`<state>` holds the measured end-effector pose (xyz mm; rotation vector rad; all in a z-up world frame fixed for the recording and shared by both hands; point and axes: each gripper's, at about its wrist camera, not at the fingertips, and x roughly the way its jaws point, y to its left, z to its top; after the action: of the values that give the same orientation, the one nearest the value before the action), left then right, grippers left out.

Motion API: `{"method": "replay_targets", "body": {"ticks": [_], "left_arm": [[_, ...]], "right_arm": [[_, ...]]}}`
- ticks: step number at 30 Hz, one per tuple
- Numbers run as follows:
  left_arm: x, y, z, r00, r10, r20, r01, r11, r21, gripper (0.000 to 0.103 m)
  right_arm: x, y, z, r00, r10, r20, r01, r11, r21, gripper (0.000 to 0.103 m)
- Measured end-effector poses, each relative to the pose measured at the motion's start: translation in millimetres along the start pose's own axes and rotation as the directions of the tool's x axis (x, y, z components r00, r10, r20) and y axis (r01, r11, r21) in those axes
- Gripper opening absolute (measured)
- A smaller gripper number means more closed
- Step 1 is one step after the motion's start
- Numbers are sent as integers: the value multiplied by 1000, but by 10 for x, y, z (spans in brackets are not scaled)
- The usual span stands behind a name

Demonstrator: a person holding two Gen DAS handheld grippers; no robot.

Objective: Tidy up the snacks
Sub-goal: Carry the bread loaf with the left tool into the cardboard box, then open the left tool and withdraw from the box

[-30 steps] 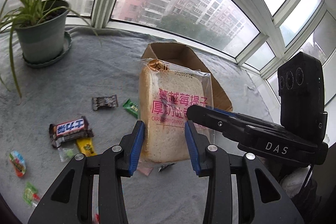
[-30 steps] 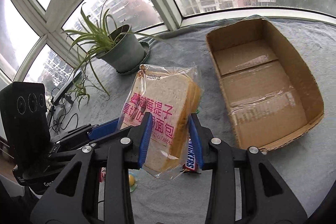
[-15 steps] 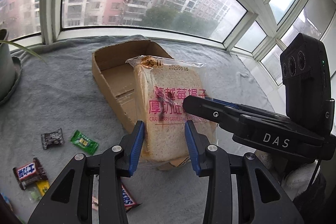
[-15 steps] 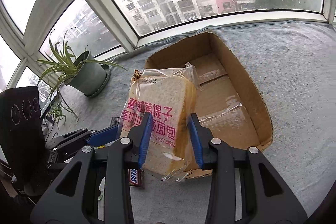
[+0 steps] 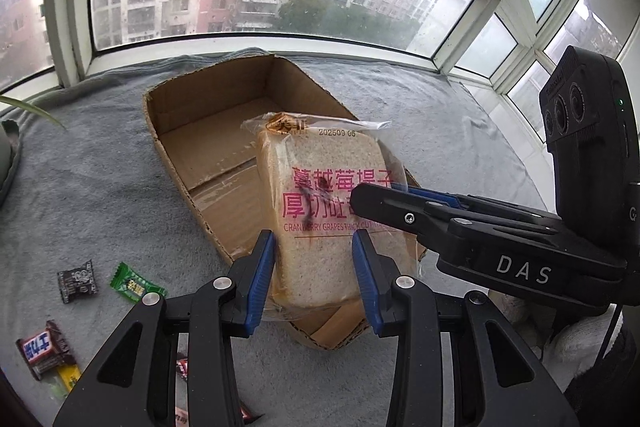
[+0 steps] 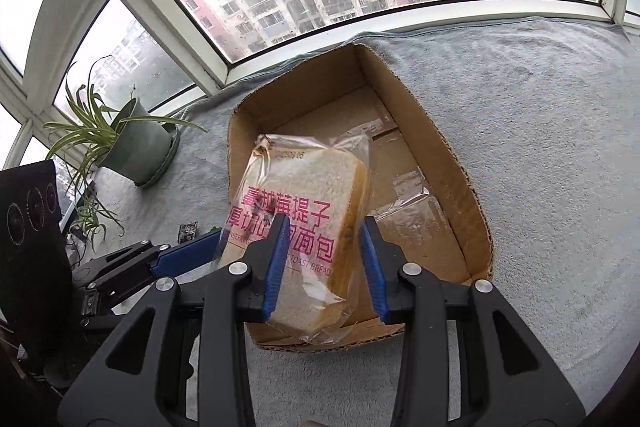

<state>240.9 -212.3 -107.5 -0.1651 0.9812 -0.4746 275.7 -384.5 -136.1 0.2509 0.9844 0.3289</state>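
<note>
Left gripper [image 5: 314, 279] and right gripper [image 6: 325, 265] both clamped on one bagged toast loaf [image 5: 328, 211] (pink lettering), held upright above open cardboard box [image 5: 208, 131]. Loose candies [image 5: 134, 285] on grey cloth [image 5: 88, 187] beside box.

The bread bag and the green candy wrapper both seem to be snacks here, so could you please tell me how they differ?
The bread bag is far larger than the green candy wrapper. The bread bag is clear plastic with pink print, the green candy wrapper opaque green. The bread bag is held up over the cardboard box, pinched by the left tongs and right tongs; the green candy wrapper lies flat on the grey cloth. Neither is in the box.
</note>
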Motion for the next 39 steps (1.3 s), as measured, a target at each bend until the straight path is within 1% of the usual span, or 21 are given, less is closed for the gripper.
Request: {"method": "replay_targets", "body": {"ticks": [2, 6, 14, 19, 23, 28, 31, 34, 37, 39], "left_arm": [[-12, -15, 9, 1000, 26, 5, -26, 1000, 14, 36], [-85, 58, -9, 999, 33, 10, -33, 999, 7, 36], [-389, 188, -32, 998, 42, 49, -41, 999, -12, 36], [-738, 338, -67, 993, 57, 101, -53, 998, -43, 36], [-1027, 502, -170, 989, 74, 132, -66, 996, -66, 36], [-1401, 769, -387, 979, 121, 163, -104, 988, -110, 36], [-1632, 965, -555, 970, 160, 183, -131, 978, -160, 36], [-1854, 1177, -752, 957, 218, 192, -175, 960, -217, 36], [-2046, 1406, -968, 947, 264, 185, -202, 932, -301, 36], [-2165, 1554, -1114, 937, 302, 174, -225, 906, -358, 36]], "right_arm": [[-13, -4, -2, 1000, 6, 2, -6, 1000, 2, 38], [-48, 57, -22, 1000, -7, 6, 7, 1000, -19, 38], [-184, 271, -59, 1000, 11, 26, -9, 998, -56, 38], [-272, 505, -132, 999, 36, 37, -32, 994, -101, 38], [-319, 757, -247, 997, 63, 33, -56, 983, -176, 38], [-336, 1039, -436, 1000, 28, 12, -24, 967, -254, 38], [-331, 1122, -562, 999, 43, -10, -44, 964, -262, 38], [-268, 1162, -659, 995, 77, -55, -88, 964, -250, 38], [-194, 1233, -766, 990, 100, -97, -123, 956, -266, 38], [-147, 1276, -843, 987, 108, -115, -137, 948, -287, 38]]}}
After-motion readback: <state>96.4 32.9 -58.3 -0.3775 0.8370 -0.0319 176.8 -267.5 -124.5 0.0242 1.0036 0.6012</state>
